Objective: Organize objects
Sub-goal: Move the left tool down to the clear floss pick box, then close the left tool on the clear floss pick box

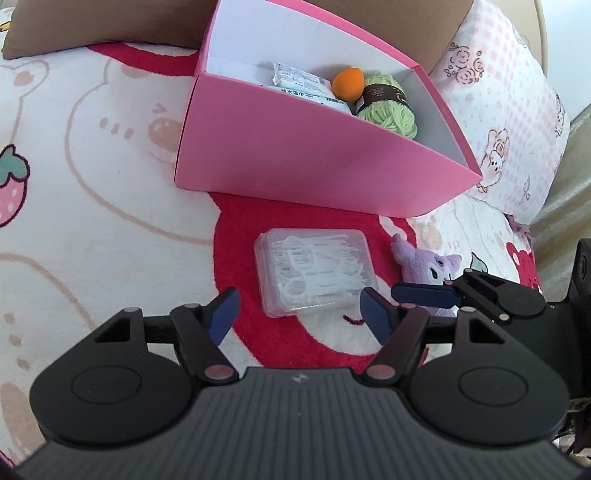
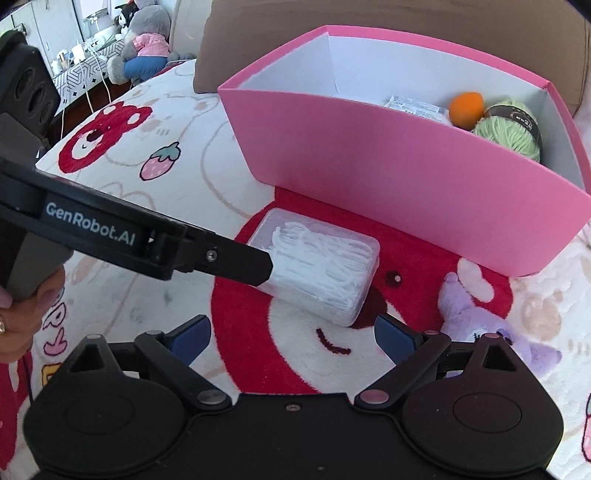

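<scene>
A clear plastic case of white floss picks (image 1: pixel 314 271) (image 2: pixel 321 269) lies on the red part of the blanket, in front of the pink box (image 1: pixel 295 155) (image 2: pixel 388 173). My left gripper (image 1: pixel 299 304) is open, its blue pads flanking the case's near end with a gap on the left; one of its fingers (image 2: pixel 240 262) reaches the case's left edge. A purple plush toy (image 1: pixel 432 269) (image 2: pixel 480 317) lies right of the case. My right gripper (image 2: pixel 291 332) stands open and empty just short of the case, the plush beside its right finger. One of its fingers (image 1: pixel 421 293) crosses in front of the plush.
Inside the pink box are wet-wipe packs (image 1: pixel 299 79), an orange sponge egg (image 1: pixel 347 83) (image 2: pixel 466 107) and green yarn (image 1: pixel 388 107) (image 2: pixel 506 133). A brown cushion (image 2: pixel 369 14) and a pink floral pillow (image 1: pixel 498 110) border the bed. A hand (image 2: pixel 14 325) holds the left gripper.
</scene>
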A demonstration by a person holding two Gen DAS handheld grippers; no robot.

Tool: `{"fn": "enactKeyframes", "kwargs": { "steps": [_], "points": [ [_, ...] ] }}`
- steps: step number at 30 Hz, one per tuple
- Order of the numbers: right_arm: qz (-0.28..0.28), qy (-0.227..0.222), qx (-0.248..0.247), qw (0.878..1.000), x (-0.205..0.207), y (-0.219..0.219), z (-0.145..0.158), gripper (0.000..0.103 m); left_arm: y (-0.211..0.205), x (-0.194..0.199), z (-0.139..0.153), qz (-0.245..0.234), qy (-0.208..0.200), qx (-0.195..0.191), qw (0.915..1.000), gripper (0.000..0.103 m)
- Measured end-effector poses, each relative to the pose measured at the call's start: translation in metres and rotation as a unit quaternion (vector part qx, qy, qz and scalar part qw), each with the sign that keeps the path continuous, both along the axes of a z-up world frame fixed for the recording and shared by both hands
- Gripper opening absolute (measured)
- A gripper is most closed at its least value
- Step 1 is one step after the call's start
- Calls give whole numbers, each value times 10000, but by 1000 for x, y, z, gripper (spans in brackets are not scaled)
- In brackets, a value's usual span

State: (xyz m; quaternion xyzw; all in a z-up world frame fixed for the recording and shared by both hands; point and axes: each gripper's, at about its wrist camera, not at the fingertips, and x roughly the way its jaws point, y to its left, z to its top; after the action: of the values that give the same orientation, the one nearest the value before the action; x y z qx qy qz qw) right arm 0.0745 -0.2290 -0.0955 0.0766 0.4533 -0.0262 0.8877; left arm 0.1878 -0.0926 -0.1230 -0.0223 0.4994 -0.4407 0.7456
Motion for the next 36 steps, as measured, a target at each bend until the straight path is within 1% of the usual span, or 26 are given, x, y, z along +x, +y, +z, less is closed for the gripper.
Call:
{"fn": "enactKeyframes", "kwargs": {
  "steps": [2,4,5,6,8,15,19,23,31,34,36],
  "points": [
    [47,6,-14,10000,2,2,0,97,0,1,-1,15,8,-21,10000,70],
    [101,33,-53,9999,4,3,-1,97,-1,3,-2,26,10,-57,10000,66],
    [114,42,-79,9999,5,3,-2,97,-3,4,-2,-9,20,-61,10000,53],
    [116,42,-98,9999,6,3,-2,97,-4,5,-3,-61,54,-63,9999,47],
    [57,28,-93,9999,9,1,-4,97,-7,6,-6,-51,99,-99,9999,47],
    [-215,-75,212,9995,15,-11,-11,96,-13,12,-11,69,89,-79,9999,47],
    [-219,-79,203,9995,18,-10,-14,96,-15,17,-13,144,85,-59,9998,47],
    [-226,-74,255,9994,21,-9,-16,96,-16,22,-16,206,177,-97,9996,47],
    [-262,-60,324,9991,24,-9,-19,96,-20,22,-19,164,241,-114,9995,47],
    [-313,-40,364,9988,26,-11,-22,96,-22,22,-20,185,253,-109,9994,48],
    [-340,-7,389,9987,26,-12,-24,96,-23,23,-22,227,343,-103,9991,51]
  ]
}}
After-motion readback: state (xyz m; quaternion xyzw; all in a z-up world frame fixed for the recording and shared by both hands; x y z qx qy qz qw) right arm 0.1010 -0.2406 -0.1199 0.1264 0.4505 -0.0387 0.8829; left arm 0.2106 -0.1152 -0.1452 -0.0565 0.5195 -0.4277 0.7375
